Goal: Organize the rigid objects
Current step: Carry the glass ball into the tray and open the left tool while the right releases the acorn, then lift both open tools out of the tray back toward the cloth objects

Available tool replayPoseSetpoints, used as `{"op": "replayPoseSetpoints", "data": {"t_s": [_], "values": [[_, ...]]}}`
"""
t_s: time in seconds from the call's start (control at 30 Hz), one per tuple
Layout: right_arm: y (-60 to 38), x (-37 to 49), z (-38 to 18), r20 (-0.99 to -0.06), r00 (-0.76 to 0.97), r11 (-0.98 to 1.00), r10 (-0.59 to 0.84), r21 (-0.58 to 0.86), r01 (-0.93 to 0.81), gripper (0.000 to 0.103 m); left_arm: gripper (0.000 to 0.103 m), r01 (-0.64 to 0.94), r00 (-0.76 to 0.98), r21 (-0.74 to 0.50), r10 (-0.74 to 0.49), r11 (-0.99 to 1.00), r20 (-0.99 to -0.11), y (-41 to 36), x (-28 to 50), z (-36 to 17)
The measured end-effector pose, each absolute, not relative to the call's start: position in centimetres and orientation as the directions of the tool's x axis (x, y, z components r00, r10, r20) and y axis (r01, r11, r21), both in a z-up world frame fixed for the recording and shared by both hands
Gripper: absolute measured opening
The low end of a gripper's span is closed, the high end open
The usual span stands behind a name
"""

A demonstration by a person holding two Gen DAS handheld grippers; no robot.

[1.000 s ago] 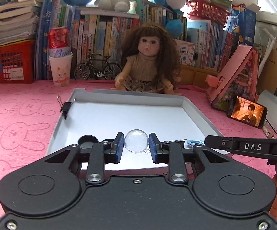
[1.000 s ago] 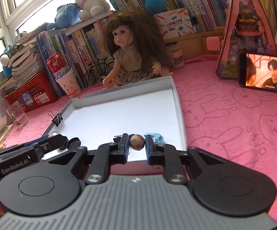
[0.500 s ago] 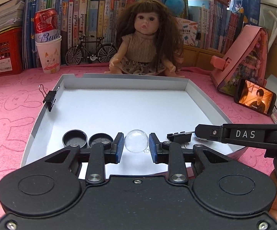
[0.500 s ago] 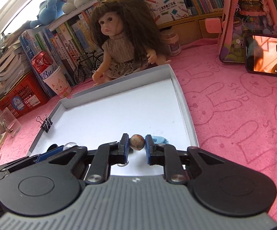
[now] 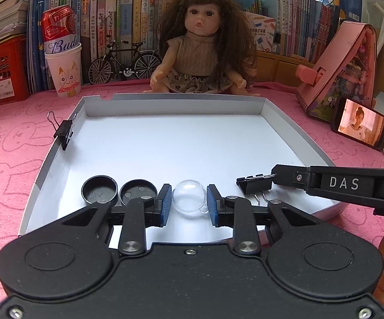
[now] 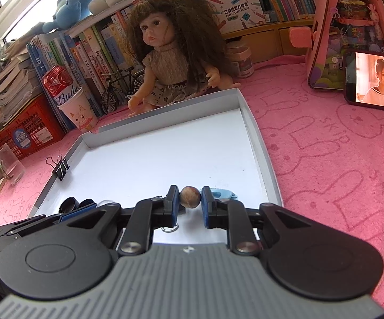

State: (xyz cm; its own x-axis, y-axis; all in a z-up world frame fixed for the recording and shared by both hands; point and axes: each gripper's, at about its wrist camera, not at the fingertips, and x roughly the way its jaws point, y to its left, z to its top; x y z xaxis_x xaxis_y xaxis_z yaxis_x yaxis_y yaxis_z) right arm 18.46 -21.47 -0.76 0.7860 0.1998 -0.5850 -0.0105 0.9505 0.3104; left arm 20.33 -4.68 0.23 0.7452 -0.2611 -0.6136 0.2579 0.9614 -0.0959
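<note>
Clear glass dome-shaped bead (image 5: 189,196) sits clamped between the blue pads of the left hand-held gripper (image 5: 189,201), low over the near edge of the shallow white cardboard tray (image 5: 165,146) on the pink bunny-print worktop (image 5: 8,138). Left of it, two round black plastic caps (image 5: 100,192) lie side by side on the tray floor, the right one just beside the gripper's left finger. A black binder clip (image 5: 254,184) lies to the right, touching the tip of the other gripper's black finger marked DAS. Another black binder clip (image 5: 64,133) is clipped to the tray's left wall. A brown-haired doll (image 5: 202,42) sits at the tray's far side

From the right wrist, the right hand-held gripper (image 6: 190,199) is closed on a small brown round bead (image 6: 190,196) above the tray's near right area. A light blue flat piece (image 6: 223,194) lies just right of it, partly hidden by the finger. A phone (image 6: 375,81) showing video stands far right
</note>
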Motion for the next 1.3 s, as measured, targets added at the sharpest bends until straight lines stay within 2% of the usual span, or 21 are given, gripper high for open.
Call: {"op": "replayPoseSetpoints", "data": {"t_s": [0.27,0.33,0.4,0.47,0.53,0.6,0.8,1.3], "values": [[-21.3,18.2,-0.8,-0.576,0.794,0.953,0.194,0.302,-0.013,0.026,0.029,0.264,0.755,-0.080,-0.258,0.961,-0.603,-4.9,20.0,0.2],[-21.4,18.1,-0.8,-0.571,0.796,0.951,0.200,0.309,-0.017,0.029,0.041,0.266,0.763,-0.073,-0.256,0.961,-0.593,-5.0,19.7,0.4],[-21.5,18.0,-0.7,-0.567,0.799,0.950,0.201,0.310,-0.018,0.040,0.045,0.268,0.774,-0.065,-0.255,0.961,-0.580,-5.0,19.4,0.7],[-21.5,17.8,-0.6,-0.559,0.804,0.949,0.204,0.316,-0.021,0.047,0.049,0.273,0.780,-0.065,-0.261,0.960,-0.569,-5.0,19.1,1.1],[-21.6,17.6,-0.4,-0.552,0.809,0.949,0.201,0.315,-0.021,0.048,0.056,0.276,0.786,-0.059,-0.260,0.959,-0.561,-5.0,18.8,1.4],[-21.7,17.3,-0.3,-0.545,0.813,0.948,0.205,0.317,-0.027,0.055,0.062,0.280,0.793,-0.052,-0.261,0.959,-0.550,-5.0,18.5,1.6],[-21.4,16.4,0.5,-0.518,0.831,0.954,0.204,0.296,-0.050,0.064,0.077,0.280,0.821,-0.015,-0.248,0.960,-0.515,-5.2,17.1,2.4],[-21.5,13.6,1.8,-0.468,0.859,0.959,0.206,0.272,-0.082,0.086,0.081,0.279,0.828,-0.060,-0.272,0.958,-0.491,-3.8,14.5,3.6]]}}
